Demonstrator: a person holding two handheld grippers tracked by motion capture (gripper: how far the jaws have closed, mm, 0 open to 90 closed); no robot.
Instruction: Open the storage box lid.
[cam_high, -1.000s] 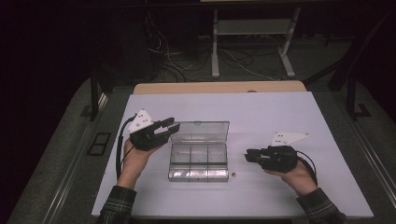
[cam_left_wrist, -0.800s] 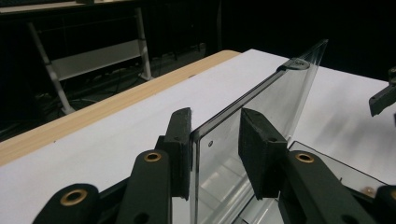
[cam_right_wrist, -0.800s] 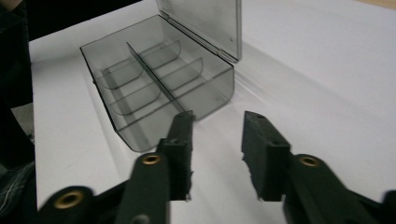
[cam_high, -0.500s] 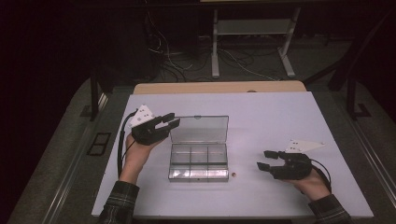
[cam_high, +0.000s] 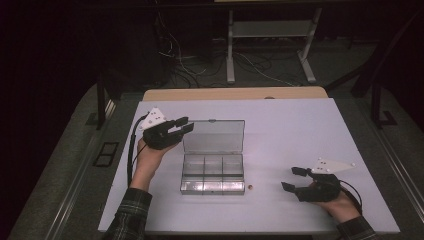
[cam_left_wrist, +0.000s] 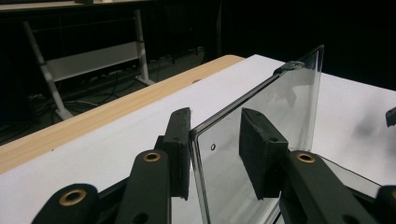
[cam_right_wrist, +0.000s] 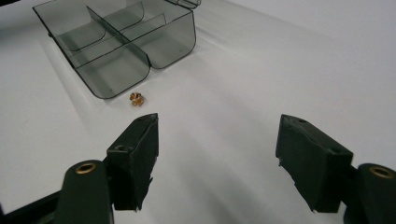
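Left gripper (cam_high: 185, 124), upper left of the high view: jaws set narrow astride the left edge of the clear lid (cam_high: 214, 136), which stands raised. In the left gripper view (cam_left_wrist: 215, 135), one pad tight against the lid (cam_left_wrist: 280, 102), the other seemingly a gap off. Cannot tell whether truly clamped or just bracing.

Right gripper (cam_high: 291, 179), lower right of the high view: jaws wide, just been opening, nothing between them. Low over the white table (cam_high: 300, 130), aimed toward frame left.

Small brass piece (cam_high: 251, 187): loose on the table, just beside the front right corner of the compartment box (cam_high: 212, 187), outside it. Box at centre frame; no contents made out in the compartments.

Step judged in hand: lid held open, approach to the stray piece for pickup. Next move likely calls for sliding the open jaws forward and down until the piece sits between the pads, then a close on a very small target. Slip or flick probable if off-centre. After that, a lift over the box wall.

Right gripper view (cam_right_wrist: 219, 123): piece (cam_right_wrist: 137, 98) in the upper left, ahead of the left jaw and off the centre line, so a sideways correction needed; a mere speck from above. Left gripper view: pad-to-lid detail. High view: overall layout, both hands well apart.
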